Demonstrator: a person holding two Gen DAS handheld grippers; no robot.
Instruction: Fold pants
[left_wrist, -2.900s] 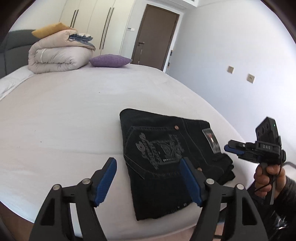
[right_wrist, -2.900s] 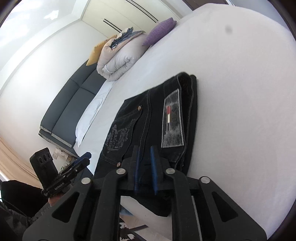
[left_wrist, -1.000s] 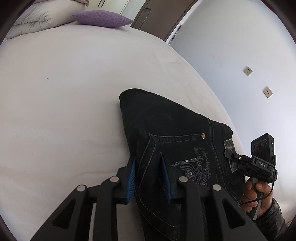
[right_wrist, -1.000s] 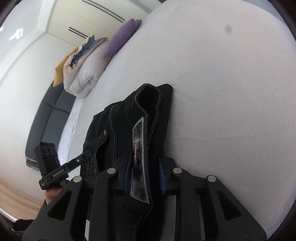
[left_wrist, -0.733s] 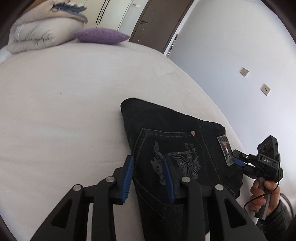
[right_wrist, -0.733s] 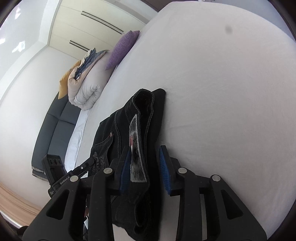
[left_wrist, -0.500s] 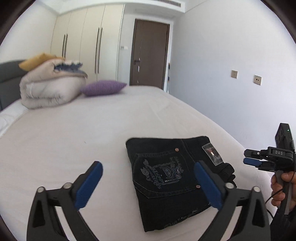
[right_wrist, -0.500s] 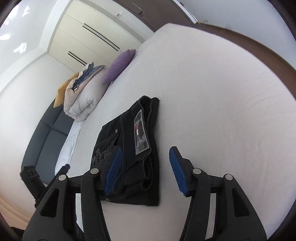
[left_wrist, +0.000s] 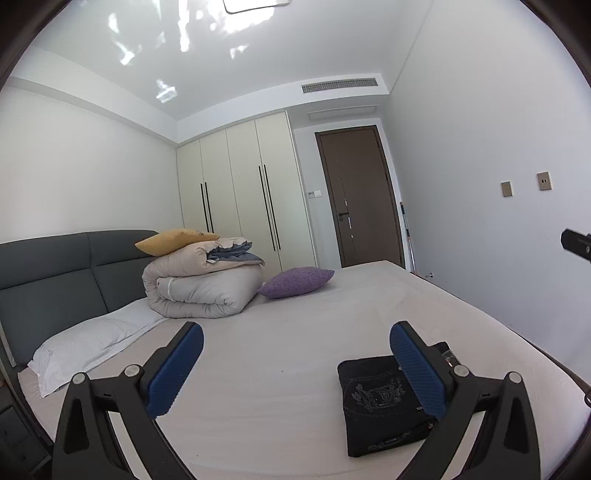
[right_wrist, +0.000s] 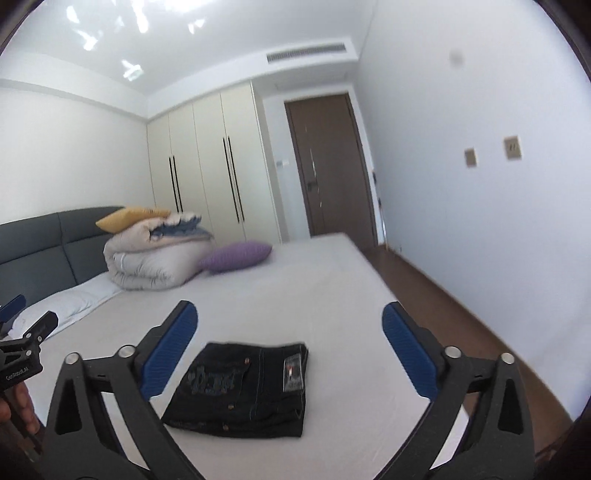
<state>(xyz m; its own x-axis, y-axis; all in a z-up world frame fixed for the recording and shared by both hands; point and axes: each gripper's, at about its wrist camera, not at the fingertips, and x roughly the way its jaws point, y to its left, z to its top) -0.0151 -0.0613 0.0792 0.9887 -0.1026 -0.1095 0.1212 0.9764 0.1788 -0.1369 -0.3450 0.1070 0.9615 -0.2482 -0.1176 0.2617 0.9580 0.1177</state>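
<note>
The folded black pants (right_wrist: 245, 389) are lying flat on the white bed (right_wrist: 295, 295), low and centre in the right wrist frame and at the lower right in the left wrist frame. The left gripper (left_wrist: 295, 363) is hanging released, blue pads spread wide, gripping nothing. The right gripper (right_wrist: 290, 350) is likewise gaping above the pants, not touching them. A rolled duvet (left_wrist: 199, 291) and a purple pillow (left_wrist: 295, 282) are sitting mid-left.

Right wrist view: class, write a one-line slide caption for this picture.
Right gripper open and empty above the folded black pants lying flat on the white bed.
</note>
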